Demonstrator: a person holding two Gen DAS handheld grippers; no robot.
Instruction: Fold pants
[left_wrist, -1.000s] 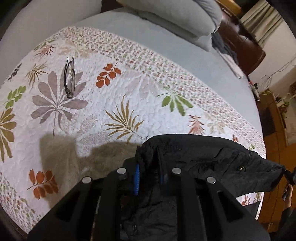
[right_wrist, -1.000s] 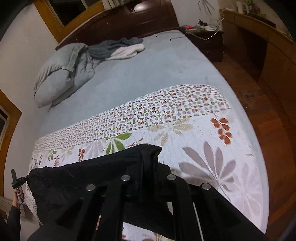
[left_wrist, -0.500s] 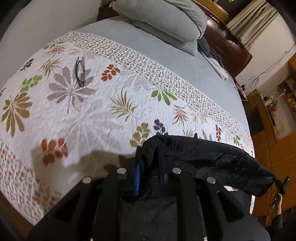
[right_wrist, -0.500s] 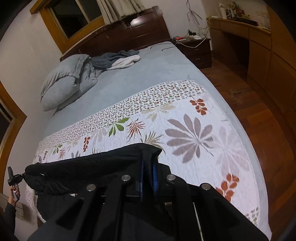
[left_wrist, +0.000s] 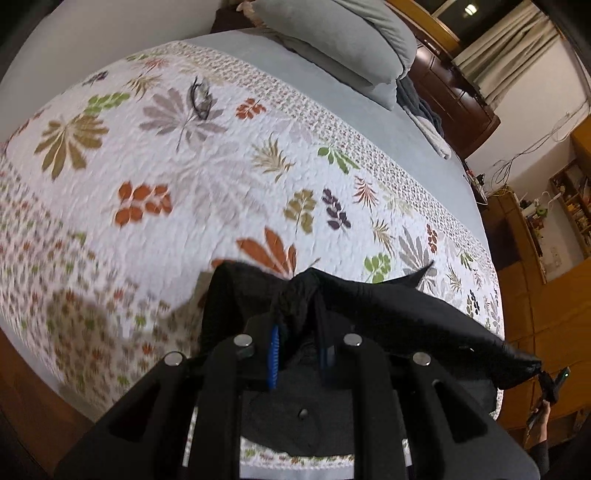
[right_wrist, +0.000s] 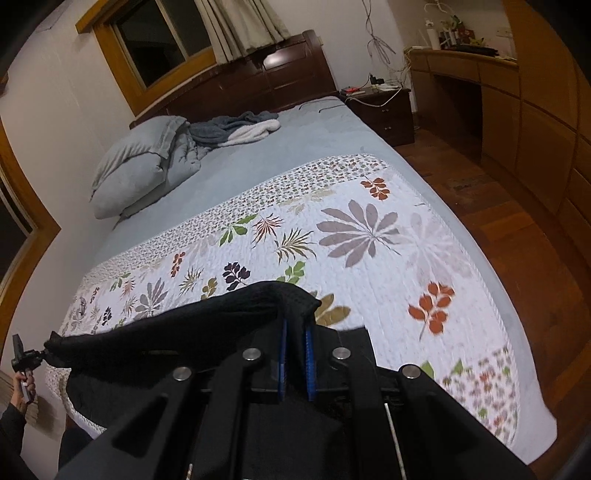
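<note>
Blue-padded fingers of the left gripper pinch one corner of the single black pants, held above one leaf-print quilt where one pair of glasses lies. From the right wrist, the right gripper clamps the pants' other corner over the quilt; one grey pillow lies beyond.
</note>
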